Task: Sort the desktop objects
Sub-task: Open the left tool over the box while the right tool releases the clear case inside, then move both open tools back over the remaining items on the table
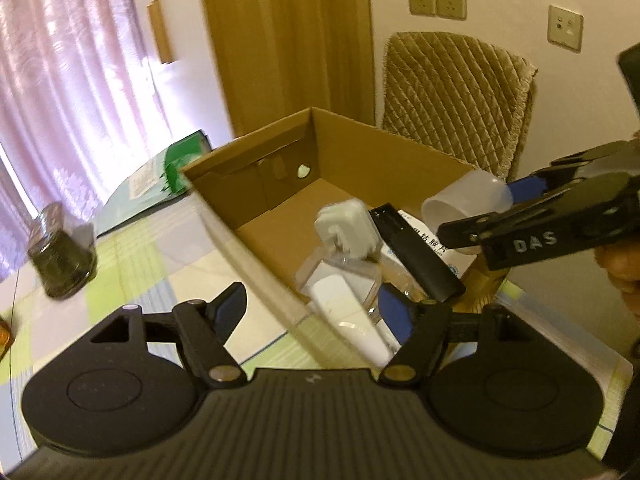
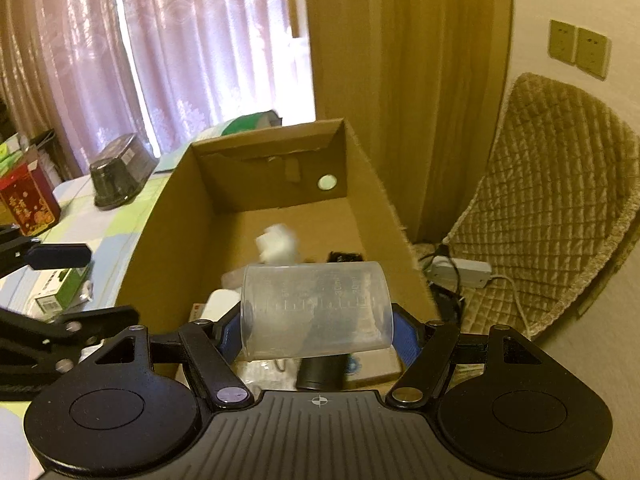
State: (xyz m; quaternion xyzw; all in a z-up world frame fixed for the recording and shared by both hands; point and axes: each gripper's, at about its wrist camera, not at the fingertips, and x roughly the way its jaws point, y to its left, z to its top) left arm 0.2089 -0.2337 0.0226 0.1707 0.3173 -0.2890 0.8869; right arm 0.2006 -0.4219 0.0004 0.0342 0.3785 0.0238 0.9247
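Above an open cardboard box (image 2: pixel 176 216) on a checked tablecloth (image 1: pixel 132 264), the right gripper (image 2: pixel 318 326) clamps a translucent measuring cup (image 2: pixel 316 312) lying sideways between its blue pads (image 2: pixel 406 338) — the cup held over the box's near end. The left gripper (image 1: pixel 312 308) hangs with jaws spread wide, empty, over a white charger (image 1: pixel 348 228) and black case (image 1: pixel 416 252) inside the box.

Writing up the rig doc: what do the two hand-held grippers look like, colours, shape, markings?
Both match: matte black plastic. The left hand-held gripper has a ribbed body, two round teardrop housings, black linkage bars on silver pivot pins and blue finger pads. The right hand-held gripper is built the same; from the left wrist view its side reads "DAS" in white. No cables or sleeves visible.
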